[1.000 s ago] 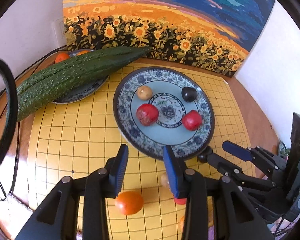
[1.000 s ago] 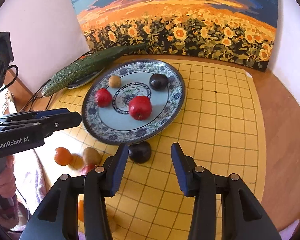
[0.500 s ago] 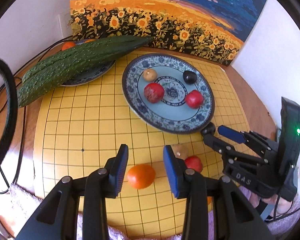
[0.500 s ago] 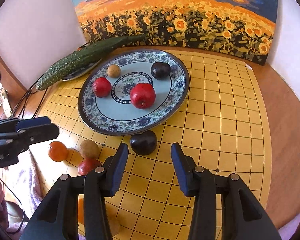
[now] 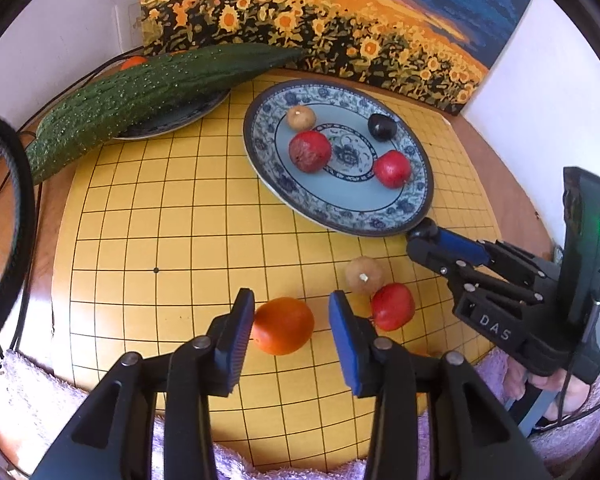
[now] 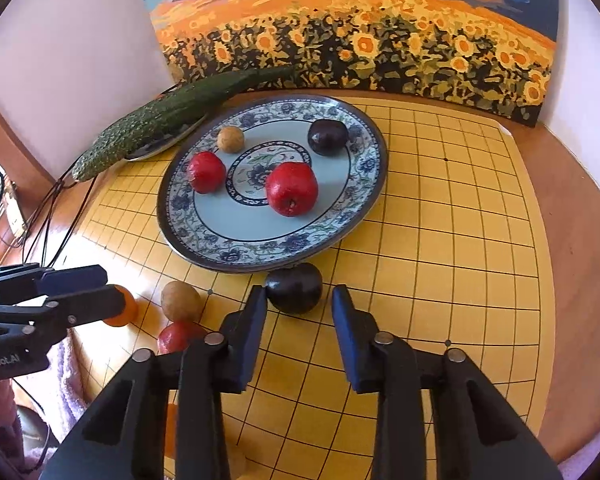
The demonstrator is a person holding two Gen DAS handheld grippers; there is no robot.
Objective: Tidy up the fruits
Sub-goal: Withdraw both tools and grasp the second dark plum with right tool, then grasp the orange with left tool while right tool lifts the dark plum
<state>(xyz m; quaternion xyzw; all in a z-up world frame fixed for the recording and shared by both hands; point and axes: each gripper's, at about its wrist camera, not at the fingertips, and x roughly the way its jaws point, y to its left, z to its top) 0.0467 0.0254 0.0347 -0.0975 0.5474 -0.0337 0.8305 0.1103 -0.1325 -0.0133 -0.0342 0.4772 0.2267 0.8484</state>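
Where the wall meets the table along the top of both views, a sunflower-field painting [image 6: 360, 32] stands. Below it, a yellow board ruled with a black grid [image 5: 180, 220] fills the middle. A long, bumpy green gourd [image 5: 148, 96] lies at the upper left across a small dark-rimmed dish [image 5: 172, 126]. Just right of it on the board is a large blue-and-white patterned plate [image 6: 370, 164]. It holds a big red apple [image 6: 292, 188], a smaller red fruit [image 6: 206, 172], a dark plum at the plate's back [image 6: 327, 137] and a small tan round fruit [image 6: 230, 139].

At bottom centre of its own view, the left gripper [image 5: 291, 308] has a loose orange [image 5: 283, 330] between its blue pads. The jaws have just opened a little. The left pad is at the fruit's skin and the right pad stands clear, so nothing is gripped.

The right gripper [image 6: 299, 300], at bottom centre of its view, has just been closing. It now stands narrow around a loose dark purple plum [image 6: 294, 288] that touches the plate's near rim. Its left pad is on the plum and its right pad is close against the other side.

Between the two tools, a tan fruit on the board [image 5: 364, 276] and a red fruit on the board [image 5: 393, 306] touch each other.
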